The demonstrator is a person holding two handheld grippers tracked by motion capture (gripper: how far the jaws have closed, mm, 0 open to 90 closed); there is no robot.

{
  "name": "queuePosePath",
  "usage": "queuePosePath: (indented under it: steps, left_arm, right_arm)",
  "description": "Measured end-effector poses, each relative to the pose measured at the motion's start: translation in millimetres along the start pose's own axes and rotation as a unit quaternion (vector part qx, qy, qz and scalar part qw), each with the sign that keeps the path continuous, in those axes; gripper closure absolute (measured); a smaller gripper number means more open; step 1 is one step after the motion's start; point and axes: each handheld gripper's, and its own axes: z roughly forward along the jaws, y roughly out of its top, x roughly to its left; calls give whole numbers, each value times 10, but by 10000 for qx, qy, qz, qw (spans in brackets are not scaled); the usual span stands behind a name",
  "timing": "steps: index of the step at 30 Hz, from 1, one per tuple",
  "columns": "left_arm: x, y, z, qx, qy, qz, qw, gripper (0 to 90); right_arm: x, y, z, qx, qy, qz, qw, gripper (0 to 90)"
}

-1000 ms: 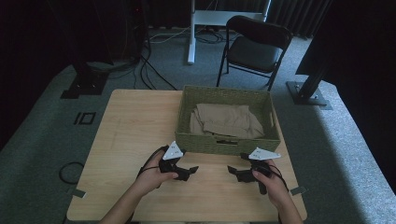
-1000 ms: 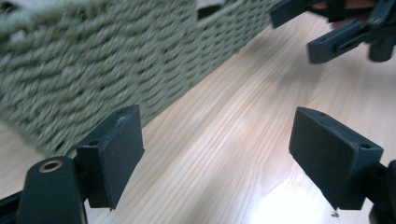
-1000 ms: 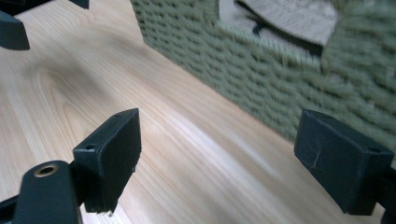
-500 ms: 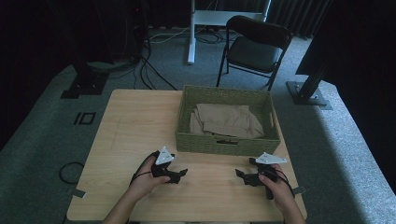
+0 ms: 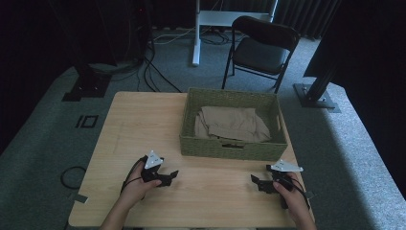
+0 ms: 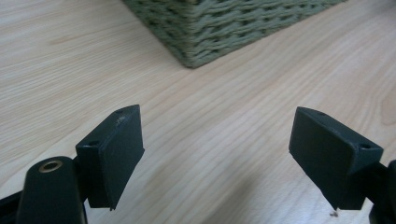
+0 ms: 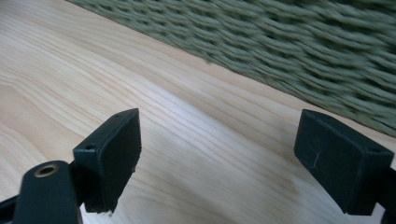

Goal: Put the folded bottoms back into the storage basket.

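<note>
- The high view takes in the whole wooden table (image 5: 143,124): a green woven basket (image 5: 232,147) at its far middle holds folded tan cloth (image 5: 230,123).
- The left gripper (image 5: 168,177) and the right gripper (image 5: 257,182) sit low over the near edge, well apart, each in 1 hand.
- The left gripper view shows its jaws spread wide over bare wood (a basket corner (image 6: 196,46) ahead).
- The right gripper view shows its jaws released too, the blurred basket wall (image 7: 299,56) near.

Table (image 5: 143,120) pale wood, smooth matt grain; basket (image 5: 230,146) rough green wicker; cloth (image 5: 232,123) beige, soft folds.
</note>
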Motion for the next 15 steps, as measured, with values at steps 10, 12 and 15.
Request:
queuePosePath:
  steps: [10,12,15]
  left_arm:
    - [217,-97,-149,-143,351,-327,9987,188]
    - [246,-125,-174,-157,423,-417,9981,188]
    - [272,-169,-218,-41,566,-412,9975,189]
  right_arm:
    - [-90,-87,-84,104,-384,149,9991,146]
    - [-118,-113,-97,185,-515,176,9983,146]
    - [-164,-145,-120,242,-636,255,9974,146]
